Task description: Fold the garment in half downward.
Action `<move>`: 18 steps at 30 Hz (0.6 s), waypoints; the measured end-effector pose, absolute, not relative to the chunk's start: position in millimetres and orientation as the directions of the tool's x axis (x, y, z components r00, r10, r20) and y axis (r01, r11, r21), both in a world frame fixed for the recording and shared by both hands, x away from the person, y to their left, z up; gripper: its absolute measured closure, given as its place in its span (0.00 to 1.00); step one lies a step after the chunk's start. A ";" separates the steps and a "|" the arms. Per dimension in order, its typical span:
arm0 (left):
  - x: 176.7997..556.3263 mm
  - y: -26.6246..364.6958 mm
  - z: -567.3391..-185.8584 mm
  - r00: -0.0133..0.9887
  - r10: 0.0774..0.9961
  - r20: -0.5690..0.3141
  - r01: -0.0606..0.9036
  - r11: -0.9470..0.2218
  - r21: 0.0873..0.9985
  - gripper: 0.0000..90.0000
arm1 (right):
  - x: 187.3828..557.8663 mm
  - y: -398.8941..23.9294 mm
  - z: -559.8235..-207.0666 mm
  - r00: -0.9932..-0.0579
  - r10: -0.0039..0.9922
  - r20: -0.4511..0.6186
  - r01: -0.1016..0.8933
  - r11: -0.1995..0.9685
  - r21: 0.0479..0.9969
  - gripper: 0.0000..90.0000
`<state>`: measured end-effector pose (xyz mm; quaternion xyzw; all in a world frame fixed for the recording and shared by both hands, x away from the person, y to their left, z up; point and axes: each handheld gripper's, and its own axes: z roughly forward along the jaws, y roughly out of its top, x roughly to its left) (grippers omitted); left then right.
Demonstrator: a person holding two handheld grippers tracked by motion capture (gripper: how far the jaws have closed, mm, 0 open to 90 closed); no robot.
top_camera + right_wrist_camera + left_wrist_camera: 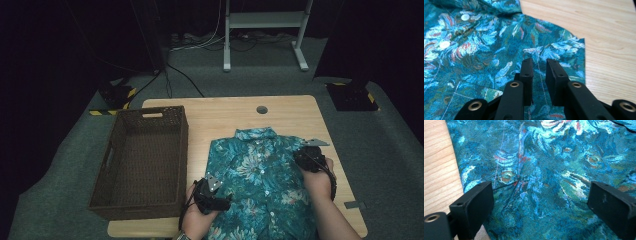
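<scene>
Starting at the left tongs [539,202]: jaws spread wide, hovering low over the lower left part of the shirt [260,175] with nothing pinched between them. In the left gripper view you can see the weave close up, plus a loose dark thread lying on the cloth near a seam. The right tongs [539,75] are only a little apart, a narrow gap, tips down on the right shoulder area near the sleeve edge; from the right gripper view I can't see any fabric actually caught in that gap, so I'd call them not gripping.

The shirt itself lies flat and face up on the right half of the tabletop [220,112], collar away from the person, hem running off the near edge. Teal floral print, thin woven stuff, small white buttons [465,17] down the front. My guess is that it's light, floppy and a bit slick, so it'll sag and slide rather than hold shape. Best bets for a hold look like doubled spots: the sleeve hem, shoulder seam, collar or placket. A single layer would probably just slip out.

Further out, a dark brown wicker basket [111,165] sits just left of the shirt, rectangular, stiff walls, handle cutouts. Pale wood-grain top, smooth
</scene>
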<state>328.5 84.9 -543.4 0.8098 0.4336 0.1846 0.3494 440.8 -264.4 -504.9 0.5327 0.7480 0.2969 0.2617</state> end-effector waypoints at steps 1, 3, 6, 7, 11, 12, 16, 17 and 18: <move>328.5 85.0 -543.4 0.556 0.831 -0.003 0.573 -0.381 0.726 0.07 | 439.8 -265.7 -503.2 -0.295 0.952 -0.075 0.639 0.255 0.726 0.84; 328.5 84.9 -543.4 0.556 0.831 -0.005 0.574 -0.379 0.726 0.07 | 437.4 -269.3 -499.6 -0.292 0.954 -0.072 0.635 0.249 0.731 0.84; 328.6 84.8 -543.5 0.556 0.831 -0.005 0.574 -0.380 0.725 0.07 | 433.2 -276.2 -494.2 -0.287 0.956 -0.059 0.624 0.233 0.746 0.77; 328.6 84.7 -543.4 0.558 0.830 -0.005 0.574 -0.381 0.724 0.07 | 431.9 -278.3 -493.2 -0.291 0.955 -0.053 0.622 0.231 0.749 0.75; 328.8 84.4 -543.5 0.560 0.828 -0.004 0.574 -0.385 0.722 0.06 | 424.7 -287.0 -493.9 -0.315 0.948 -0.038 0.614 0.234 0.753 0.68; 328.8 84.4 -543.4 0.560 0.828 -0.003 0.574 -0.386 0.722 0.06 | 422.4 -289.4 -495.5 -0.316 0.948 -0.028 0.616 0.228 0.754 0.66; 328.3 83.6 -543.6 0.558 0.830 0.000 0.575 -0.387 0.721 0.05 | 413.3 -297.1 -503.5 -0.337 0.941 0.003 0.626 0.222 0.747 0.59; 328.3 83.5 -543.7 0.560 0.829 0.000 0.575 -0.388 0.720 0.05 | 410.9 -298.5 -505.1 -0.343 0.939 0.008 0.629 0.223 0.745 0.58; 328.3 83.2 -543.7 0.563 0.826 0.001 0.575 -0.393 0.718 0.04 | 408.6 -300.0 -506.3 -0.351 0.936 0.011 0.629 0.226 0.744 0.57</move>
